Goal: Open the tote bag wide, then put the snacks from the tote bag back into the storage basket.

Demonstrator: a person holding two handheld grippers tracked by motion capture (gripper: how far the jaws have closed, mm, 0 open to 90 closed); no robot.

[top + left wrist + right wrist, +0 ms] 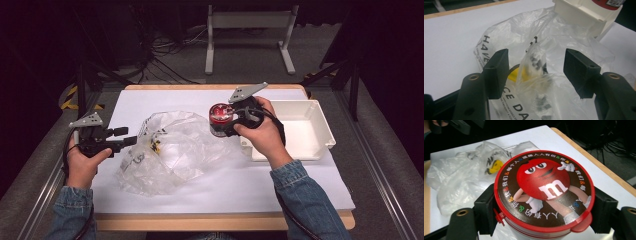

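1. Candy tub (544,195): your right gripper (234,121) has it clamped, one of the jaws pressed flat against each side of the round body, and carries it lifted clear of the counter (225,185), between the clear plastic bag (165,150) and the white bin (300,127).

2. By my reading you are midway through moving the tub out of the bag and over to the bin; it hangs just left of the bin's near-left corner, not yet over the opening.

3. Next, I judge, you need to carry it on toward the counter's right edge until it clears the bin wall, then lower it upright before you let the jaws part. Keep it level, since the lid's small tab sits near one jaw.

4. Your left gripper (112,142) rests at the counter's left edge by the bag's mouth. In the left gripper view its jaws stand well apart, a fold of bag film (536,75) rising between them, neither pad pressing it.

5. Look of the tub: a short round container with a red-rimmed brown lid, a red cartoon sweet with a white "m" printed on it, and a ring of small coloured characters around the edge.

6. A yellow item (495,166) lies inside the bag.
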